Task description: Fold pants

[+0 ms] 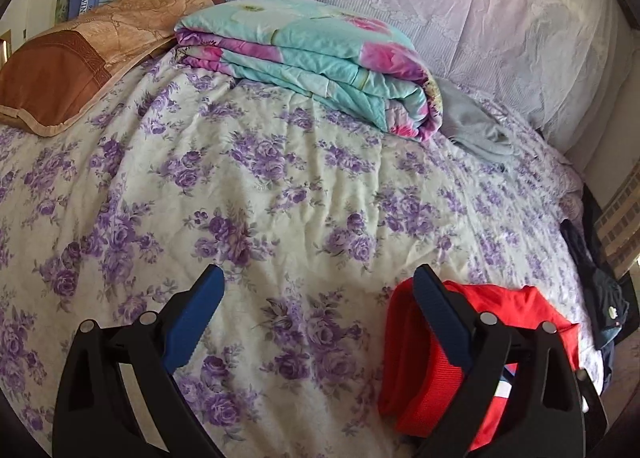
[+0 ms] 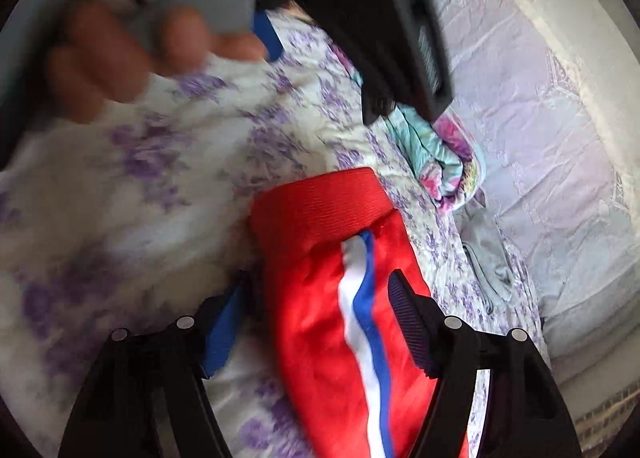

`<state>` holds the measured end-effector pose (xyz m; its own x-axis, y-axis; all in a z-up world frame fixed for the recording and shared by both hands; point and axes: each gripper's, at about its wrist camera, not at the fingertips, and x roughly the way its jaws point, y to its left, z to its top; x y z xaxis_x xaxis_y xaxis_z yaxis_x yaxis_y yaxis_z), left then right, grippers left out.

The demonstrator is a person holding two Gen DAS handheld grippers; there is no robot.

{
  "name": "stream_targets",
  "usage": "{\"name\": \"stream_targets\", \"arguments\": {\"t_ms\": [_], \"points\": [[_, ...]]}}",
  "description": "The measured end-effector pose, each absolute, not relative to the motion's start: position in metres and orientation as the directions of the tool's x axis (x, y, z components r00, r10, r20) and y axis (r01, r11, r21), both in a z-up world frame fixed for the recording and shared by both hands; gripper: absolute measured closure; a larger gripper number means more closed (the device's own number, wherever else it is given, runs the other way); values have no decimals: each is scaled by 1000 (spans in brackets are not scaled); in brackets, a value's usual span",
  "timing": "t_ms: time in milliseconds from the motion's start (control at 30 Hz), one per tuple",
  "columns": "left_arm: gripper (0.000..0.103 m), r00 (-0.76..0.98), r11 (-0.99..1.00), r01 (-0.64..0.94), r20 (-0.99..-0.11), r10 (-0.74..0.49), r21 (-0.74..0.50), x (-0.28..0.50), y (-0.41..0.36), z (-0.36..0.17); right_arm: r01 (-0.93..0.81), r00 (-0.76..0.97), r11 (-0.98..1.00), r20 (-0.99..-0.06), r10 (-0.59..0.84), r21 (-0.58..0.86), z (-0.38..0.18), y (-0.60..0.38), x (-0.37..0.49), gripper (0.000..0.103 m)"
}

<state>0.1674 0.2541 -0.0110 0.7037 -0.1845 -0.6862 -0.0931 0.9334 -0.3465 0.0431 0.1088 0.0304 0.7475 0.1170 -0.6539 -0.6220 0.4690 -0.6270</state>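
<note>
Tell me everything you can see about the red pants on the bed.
The red pants look smooth and slightly shiny, with a ribbed red waistband and a white and blue side stripe. They lie bunched on the purple-flowered bedspread, between the open fingers of the right gripper, beside the left gripper.

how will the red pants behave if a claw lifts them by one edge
The pants look thin and shiny, so probably floppy: they would likely drape and unfold rather than hold their shape. The smooth fabric may slip between pads. The ribbed waistband looks thicker, so likely the firmer place to grip.
</note>
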Motion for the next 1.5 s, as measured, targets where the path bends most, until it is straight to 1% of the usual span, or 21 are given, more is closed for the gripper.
{"name": "stream_targets", "arguments": {"t_ms": [67,100,133,167,200,333,433,500,533,600,667,800,967,1067,1100,1200,1300,1367,1433,1467,1500], "points": [[10,705,926,-86,-680,-205,-368,167,257,-11,-620,735,503,-670,103,-602,26,109,56,33],[10,702,921,-85,-679,-215,-379,167,258,-12,-622,726,525,-680,108,-581,27,107,60,36],[10,699,917,-87,-680,-222,-389,167,260,-13,-629,715,539,-689,119,-560,27,106,62,42],[10,697,913,-92,-681,-227,-398,168,262,-15,-638,707,542,-696,129,-547,26,106,63,55],[10,694,908,-98,-682,-232,-408,168,264,-16,-638,707,546,-694,136,-543,26,105,60,61],[10,684,881,-91,-672,-283,-465,169,270,-21,-590,740,623,-652,164,-513,33,92,56,77],[10,645,820,-38,-641,-416,-571,173,272,-28,-572,734,712,-641,224,-407,49,70,61,83],[10,585,723,38,-571,-576,-690,177,267,-35,-555,738,755,-625,254,-349,57,58,62,84],[10,537,659,81,-525,-661,-747,180,262,-39,-550,741,764,-619,260,-338,59,55,63,84],[10,449,579,127,-473,-758,-806,185,249,-45,-545,746,773,-609,271,-324,62,51,61,84],[10,387,538,141,-454,-803,-831,188,236,-51,-551,743,773,-606,284,-314,63,48,59,84],[10,307,435,144,-378,-874,-889,194,221,-59,-561,747,761,-596,296,-325,58,48,58,84],[10,283,343,139,-295,-913,-929,201,215,-62,-569,751,747,-587,302,-343,56,49,50,84],[10,254,220,144,-179,-950,-965,202,219,-61,-575,746,744,-590,308,-339,54,49,50,84],[10,261,217,150,-173,-950,-965,201,219,-59,-582,739,743,-596,312,-332,54,50,47,84],[10,271,318,151,-270,-924,-936,203,209,-59,-583,747,730,-589,309,-357,51,53,43,84],[12,216,339,140,-305,-928,-930,208,189,-64,-585,752,716,-585,303,-381,46,57,39,83],[39,216,372,144,-337,-916,-917,211,181,-65,-578,763,708,-576,293,-405,44,59,36,79],[57,217,356,97,-329,-919,-930,217,183,-75,-556,788,700,-551,274,-448,45,58,28,58],[62,217,337,67,-316,-924,-939,220,185,-82,-540,806,699,-525,271,-469,47,57,21,40],[64,216,322,47,-305,-928,-946,221,189,-86,-524,828,696,-484,282,-491,50,52,11,37]]}}
